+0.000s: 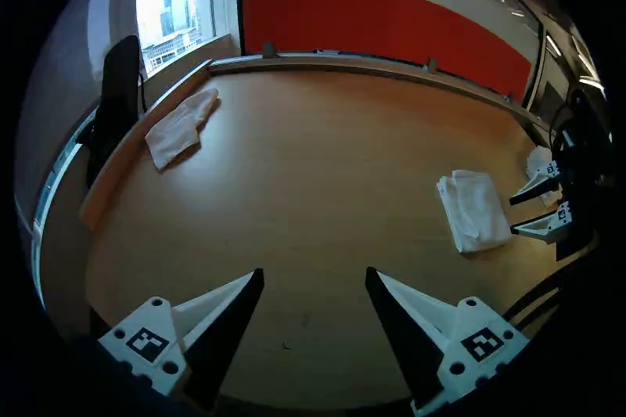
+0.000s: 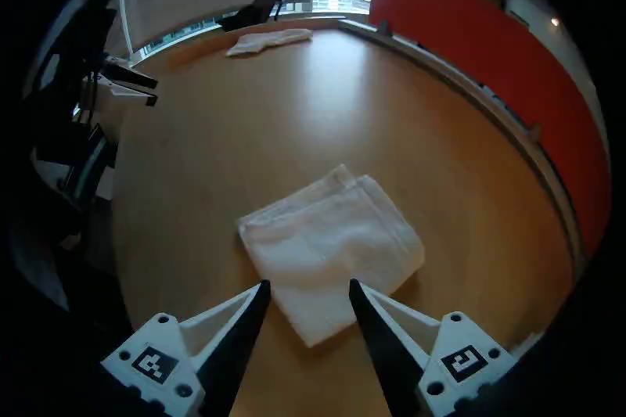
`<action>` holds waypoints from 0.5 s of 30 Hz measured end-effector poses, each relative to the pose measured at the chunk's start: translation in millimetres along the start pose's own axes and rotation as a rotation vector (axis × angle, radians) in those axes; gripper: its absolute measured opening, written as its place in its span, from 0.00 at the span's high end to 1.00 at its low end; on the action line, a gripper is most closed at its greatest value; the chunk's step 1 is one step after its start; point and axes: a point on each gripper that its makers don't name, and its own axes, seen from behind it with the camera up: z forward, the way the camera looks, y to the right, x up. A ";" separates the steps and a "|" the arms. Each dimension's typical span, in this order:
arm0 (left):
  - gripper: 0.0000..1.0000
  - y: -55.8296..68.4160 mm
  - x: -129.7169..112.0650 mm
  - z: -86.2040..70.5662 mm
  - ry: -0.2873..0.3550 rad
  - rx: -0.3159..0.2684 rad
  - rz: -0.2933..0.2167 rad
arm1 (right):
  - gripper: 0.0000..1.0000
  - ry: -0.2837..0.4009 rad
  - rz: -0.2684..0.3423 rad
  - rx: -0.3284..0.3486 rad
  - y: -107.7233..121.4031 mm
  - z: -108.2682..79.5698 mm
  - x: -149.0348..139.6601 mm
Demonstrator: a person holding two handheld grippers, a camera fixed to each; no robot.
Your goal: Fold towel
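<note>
The right tool [image 2: 308, 283] has its two fingers open, with a middle-sized gap and nothing held. The folded towel [image 2: 332, 249] lies flat on the table [image 2: 235, 143], right at the tips. Its near corner reaches in between the two fingers. I cannot tell if the fingers touch it. The towel is white and folded into a neat, thick square.

The left tool [image 1: 313, 271] is open wide and holds nothing. Bare brown table is in front of it. In the left gripper view, the folded towel lies well off to this tool's right, and the right tool points at the towel's far side from there. Just behind the right tool is a bit of another white cloth [image 1: 538, 160].

Farther away, across the table from both tools, a second towel [image 1: 181, 126] lies near the table's edge. It is white too, but it is loose and crumpled, not neat.

Past that edge stands a dark chair [image 1: 117, 96]. Behind it is a bright window [image 1: 172, 2]. A long red panel [image 1: 375, 22] runs along the far side of the table.
</note>
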 end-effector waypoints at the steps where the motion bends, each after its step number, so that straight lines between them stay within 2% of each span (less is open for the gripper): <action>1: 0.04 0.2 0.3 0.0 0.000 0.000 0.001 | 0.23 -0.004 0.004 -0.003 0.7 -0.7 -3.8; 15: 0.03 4.9 1.8 0.2 0.003 -0.009 0.012 | 0.23 -0.040 0.053 -0.021 1.4 2.3 -36.2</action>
